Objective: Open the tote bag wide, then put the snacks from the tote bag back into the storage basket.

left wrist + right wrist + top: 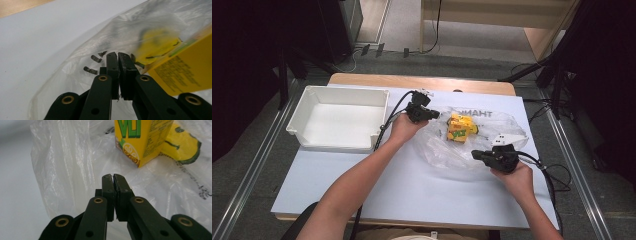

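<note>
L gripper (435,114) & R gripper (476,154): fingers clamped on clear plastic bag (439,145) edges, yellow carton (458,128) inside

table (362,180) | white tray (312,132) | clear plastic bag (452,150)

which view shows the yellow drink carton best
The right gripper view: the yellow drink carton stands close and sharp, lettering and lemon print readable. The left gripper view shows one blurred side behind plastic; the high view shows it small inside the clear bag.
</note>
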{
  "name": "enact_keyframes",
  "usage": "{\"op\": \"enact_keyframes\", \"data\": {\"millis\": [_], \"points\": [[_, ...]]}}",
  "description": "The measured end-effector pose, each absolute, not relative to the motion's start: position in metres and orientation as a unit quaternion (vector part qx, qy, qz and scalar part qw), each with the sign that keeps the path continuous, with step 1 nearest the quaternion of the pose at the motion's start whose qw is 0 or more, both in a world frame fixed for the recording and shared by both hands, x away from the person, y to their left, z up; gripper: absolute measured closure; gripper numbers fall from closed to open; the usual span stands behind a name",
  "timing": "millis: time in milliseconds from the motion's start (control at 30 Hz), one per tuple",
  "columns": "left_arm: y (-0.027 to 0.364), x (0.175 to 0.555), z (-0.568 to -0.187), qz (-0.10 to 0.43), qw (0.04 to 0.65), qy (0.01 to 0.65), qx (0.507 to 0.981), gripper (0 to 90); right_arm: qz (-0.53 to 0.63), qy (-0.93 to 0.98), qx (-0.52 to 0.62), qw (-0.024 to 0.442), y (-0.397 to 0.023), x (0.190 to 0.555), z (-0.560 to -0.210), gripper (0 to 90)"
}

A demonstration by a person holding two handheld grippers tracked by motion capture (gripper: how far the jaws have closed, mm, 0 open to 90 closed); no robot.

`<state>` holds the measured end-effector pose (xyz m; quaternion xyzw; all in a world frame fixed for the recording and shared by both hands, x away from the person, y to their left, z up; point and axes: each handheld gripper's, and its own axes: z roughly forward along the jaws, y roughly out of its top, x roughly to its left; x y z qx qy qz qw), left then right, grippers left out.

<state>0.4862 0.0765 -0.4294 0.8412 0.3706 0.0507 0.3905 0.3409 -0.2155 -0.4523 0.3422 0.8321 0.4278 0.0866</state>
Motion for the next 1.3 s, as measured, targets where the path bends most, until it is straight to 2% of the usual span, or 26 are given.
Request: {"op": "enact_keyframes", "data": {"millis": [300, 467, 600, 733, 900, 1033, 1167, 1300], "points": [[0.082, 0.463, -0.405, 0.045, 0.401, 0.336, 0.851, 83.5, 0.419, 0.827, 0.352, 0.125, -0.218, 0.336, -0.434, 86.7], [0.089, 0.452, -0.402, 0.031, 0.401, 0.328, 0.855, 81.9, 0.438, 0.816, 0.358, 0.121, -0.221, 0.331, -0.428, 82.8], [0.095, 0.446, -0.401, 0.035, 0.400, 0.319, 0.858, 78.8, 0.435, 0.818, 0.360, 0.110, -0.219, 0.329, -0.431, 75.8], [0.097, 0.443, -0.401, 0.022, 0.403, 0.318, 0.858, 73.0, 0.432, 0.816, 0.368, 0.108, -0.217, 0.324, -0.432, 68.5], [0.097, 0.438, -0.400, 0.005, 0.409, 0.309, 0.859, 57.2, 0.447, 0.810, 0.360, 0.118, -0.221, 0.322, -0.431, 58.5], [0.096, 0.436, -0.398, 0.005, 0.412, 0.297, 0.861, 50.5, 0.441, 0.812, 0.367, 0.109, -0.224, 0.322, -0.435, 53.2], [0.095, 0.433, -0.399, 0.004, 0.412, 0.289, 0.864, 45.2, 0.441, 0.811, 0.371, 0.103, -0.225, 0.324, -0.436, 47.9], [0.093, 0.430, -0.398, 0.002, 0.413, 0.291, 0.863, 43.6, 0.440, 0.812, 0.370, 0.103, -0.225, 0.324, -0.436, 47.8]]}}
